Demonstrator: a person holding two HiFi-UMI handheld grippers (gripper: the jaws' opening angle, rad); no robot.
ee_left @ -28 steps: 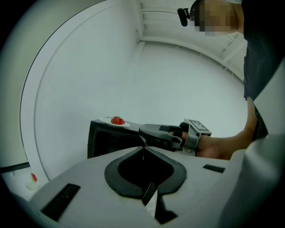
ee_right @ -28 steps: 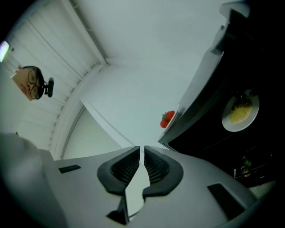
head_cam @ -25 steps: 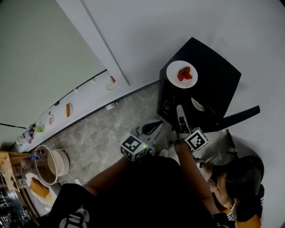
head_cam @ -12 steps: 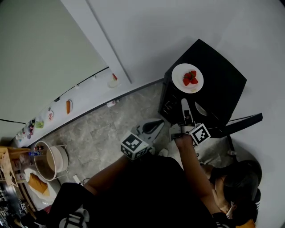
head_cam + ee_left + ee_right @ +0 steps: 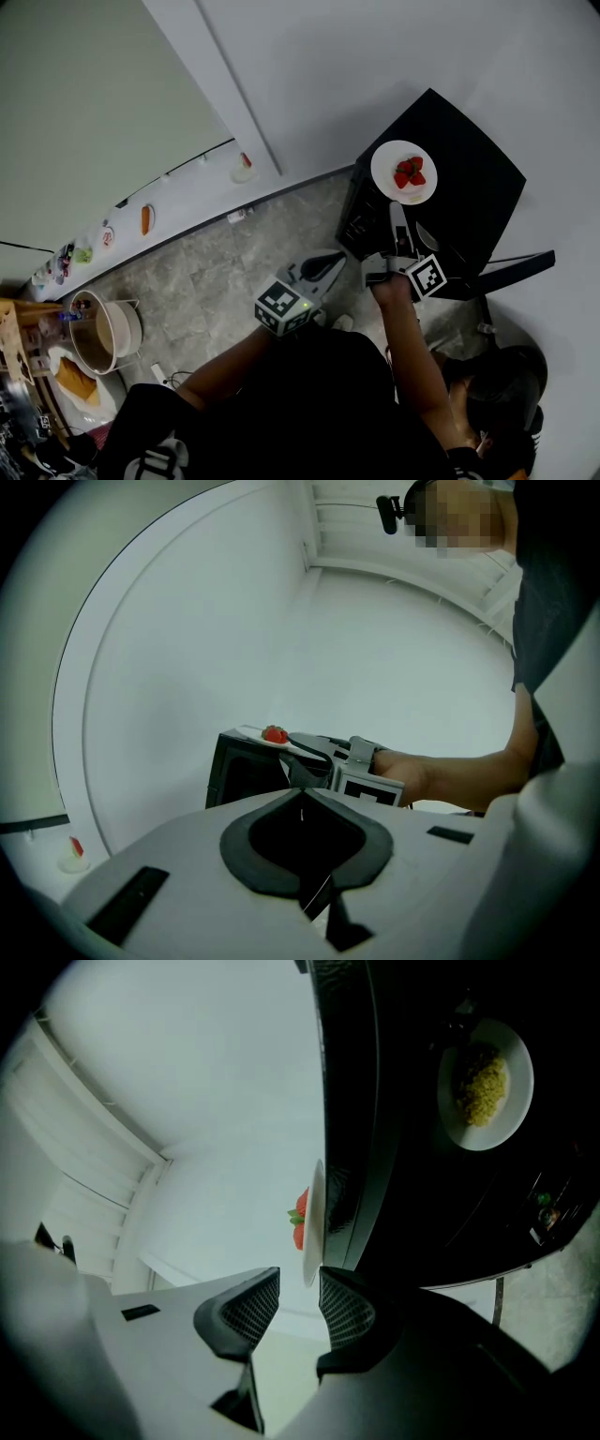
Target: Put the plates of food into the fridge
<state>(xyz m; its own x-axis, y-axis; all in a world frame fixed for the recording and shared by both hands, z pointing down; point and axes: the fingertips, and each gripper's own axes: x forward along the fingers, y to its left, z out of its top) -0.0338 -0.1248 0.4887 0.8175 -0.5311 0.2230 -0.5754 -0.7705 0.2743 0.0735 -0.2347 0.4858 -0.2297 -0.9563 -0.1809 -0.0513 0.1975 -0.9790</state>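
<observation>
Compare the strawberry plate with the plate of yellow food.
The strawberry plate sits on top of the black fridge; the yellow-food plate lies inside it. The strawberry plate holds a few red berries; the yellow-food plate holds a loose yellow heap. Both are round and white.

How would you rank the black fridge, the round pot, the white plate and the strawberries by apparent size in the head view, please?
1. black fridge
2. round pot and white plate: these look too alike to rank
3. strawberries
</observation>
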